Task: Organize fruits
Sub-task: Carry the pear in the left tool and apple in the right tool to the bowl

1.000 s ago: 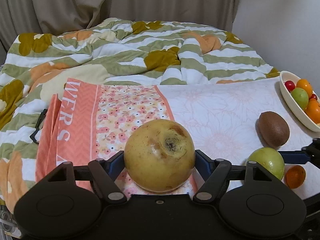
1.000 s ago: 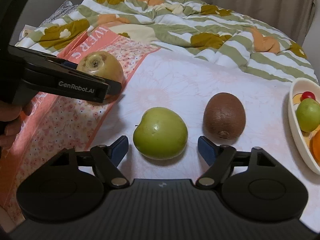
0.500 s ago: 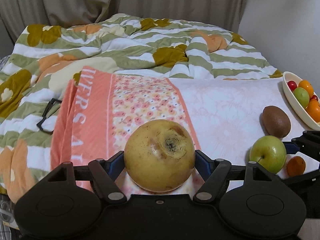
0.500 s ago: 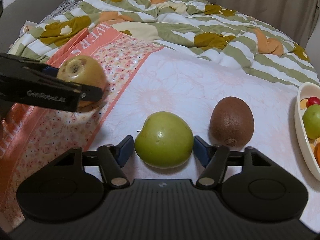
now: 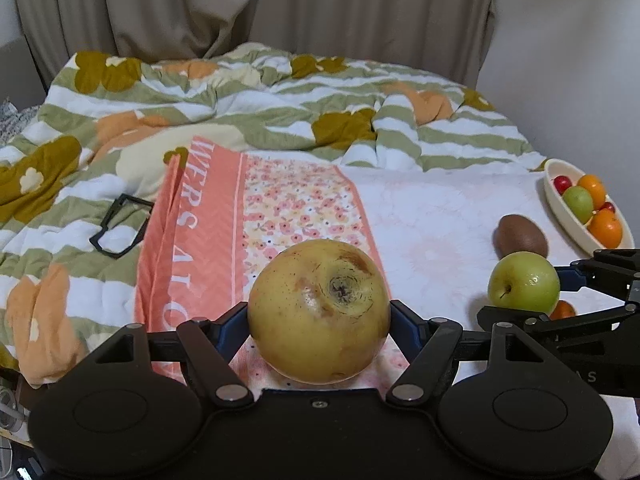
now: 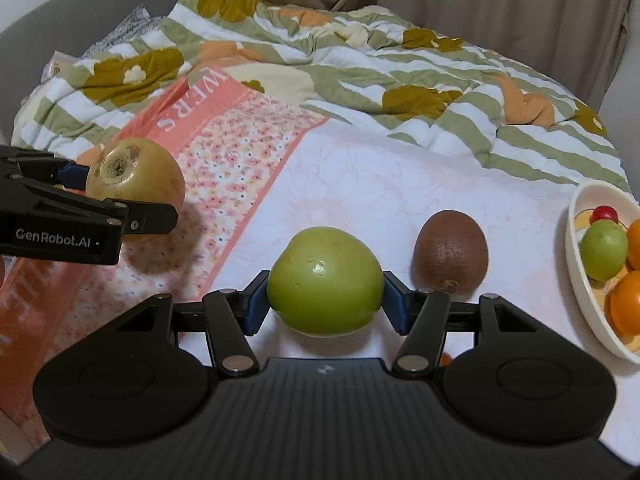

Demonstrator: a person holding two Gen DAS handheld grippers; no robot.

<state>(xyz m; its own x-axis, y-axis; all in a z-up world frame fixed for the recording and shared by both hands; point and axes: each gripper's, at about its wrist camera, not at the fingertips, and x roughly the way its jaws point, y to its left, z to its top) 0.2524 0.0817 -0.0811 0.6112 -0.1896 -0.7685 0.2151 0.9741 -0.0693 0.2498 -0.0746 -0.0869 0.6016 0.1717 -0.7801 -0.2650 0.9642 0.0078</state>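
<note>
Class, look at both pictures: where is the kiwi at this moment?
The kiwi lies on the white sheet, right of centre in the right wrist view, just beyond the green apple and short of the fruit dish.

The bed point(image 6: 400, 184) carries a rumpled striped quilt point(image 5: 280, 104) at the back and a coral floral cloth point(image 5: 248, 216) on the left. On its pale sheet lie a kiwi point(image 6: 451, 251), a small orange point(image 5: 563, 309) and a cream dish point(image 6: 576, 276) of fruit; black glasses point(image 5: 120, 226) lie on the quilt.
</note>
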